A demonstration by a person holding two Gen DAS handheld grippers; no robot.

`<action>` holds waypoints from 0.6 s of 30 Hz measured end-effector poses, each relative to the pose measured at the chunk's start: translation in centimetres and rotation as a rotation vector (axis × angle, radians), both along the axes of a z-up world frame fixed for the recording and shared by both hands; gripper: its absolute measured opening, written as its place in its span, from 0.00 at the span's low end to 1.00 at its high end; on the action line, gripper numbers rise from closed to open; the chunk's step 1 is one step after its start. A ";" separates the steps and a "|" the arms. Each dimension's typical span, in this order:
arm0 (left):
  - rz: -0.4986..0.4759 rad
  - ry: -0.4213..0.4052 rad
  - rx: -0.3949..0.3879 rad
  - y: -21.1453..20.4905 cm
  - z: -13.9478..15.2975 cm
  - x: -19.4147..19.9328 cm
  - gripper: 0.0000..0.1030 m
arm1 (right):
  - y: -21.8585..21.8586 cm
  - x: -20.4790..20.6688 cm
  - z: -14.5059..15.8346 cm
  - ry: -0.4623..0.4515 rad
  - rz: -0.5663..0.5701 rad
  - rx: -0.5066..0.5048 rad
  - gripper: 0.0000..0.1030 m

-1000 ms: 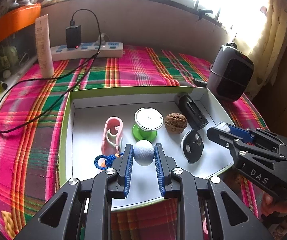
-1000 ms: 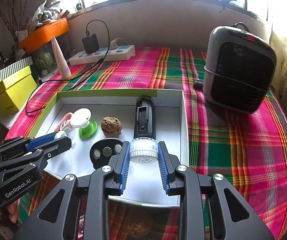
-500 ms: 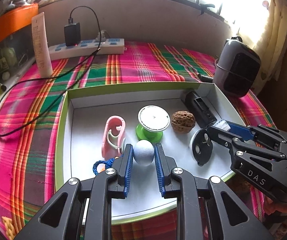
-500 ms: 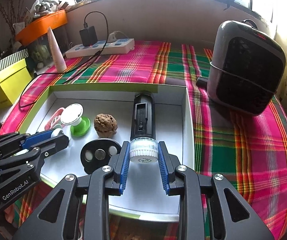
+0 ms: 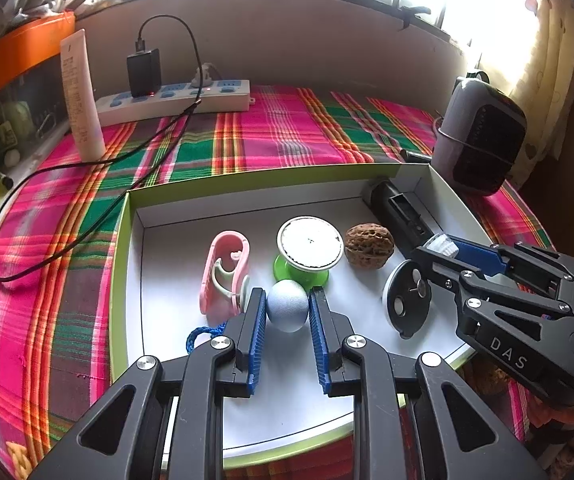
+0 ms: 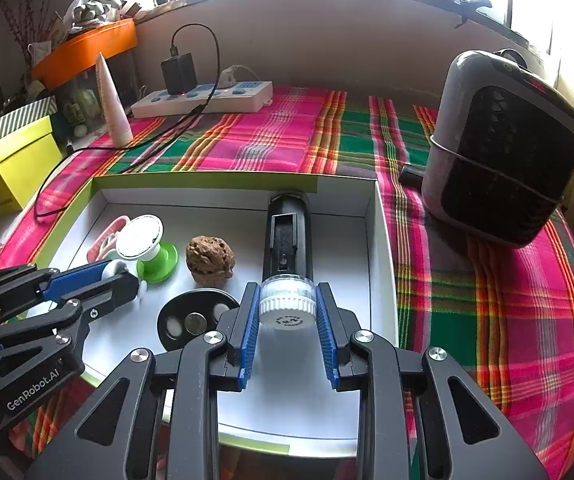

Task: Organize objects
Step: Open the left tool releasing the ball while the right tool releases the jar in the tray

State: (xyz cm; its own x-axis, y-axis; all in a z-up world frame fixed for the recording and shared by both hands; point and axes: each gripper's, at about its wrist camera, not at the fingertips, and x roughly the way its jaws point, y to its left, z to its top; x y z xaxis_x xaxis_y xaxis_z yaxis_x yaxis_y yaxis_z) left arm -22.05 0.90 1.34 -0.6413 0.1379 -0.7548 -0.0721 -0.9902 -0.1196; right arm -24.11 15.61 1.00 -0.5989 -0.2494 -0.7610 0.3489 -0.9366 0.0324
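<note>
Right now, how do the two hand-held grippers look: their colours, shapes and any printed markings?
Both are black, angular frames with triangular cut-outs and silver screws, and each has two fingers lined with ribbed blue pads. The left gripper carries white "GenRobot.AI" lettering on its side; the right gripper shows white "DAS" lettering.

"DAS" marks the right tool; "GenRobot.AI" the left tool.

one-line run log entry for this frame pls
left claw: shut on ball | right claw: shut on bottle | both over tray | walnut, spool in tray
</note>
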 end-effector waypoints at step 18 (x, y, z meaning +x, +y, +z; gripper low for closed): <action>-0.009 0.003 -0.009 0.1 0.0 0.0 0.33 | 0.0 0.2 -0.1 0.002 -0.004 -0.004 0.28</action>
State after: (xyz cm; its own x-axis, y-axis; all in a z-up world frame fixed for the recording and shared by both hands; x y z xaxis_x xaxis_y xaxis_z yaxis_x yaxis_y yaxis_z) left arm -22.03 1.01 1.38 -0.6422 0.1366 -0.7543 -0.0814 -0.9906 -0.1100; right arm -23.92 15.65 0.93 -0.6011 -0.2506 -0.7588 0.3456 -0.9377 0.0359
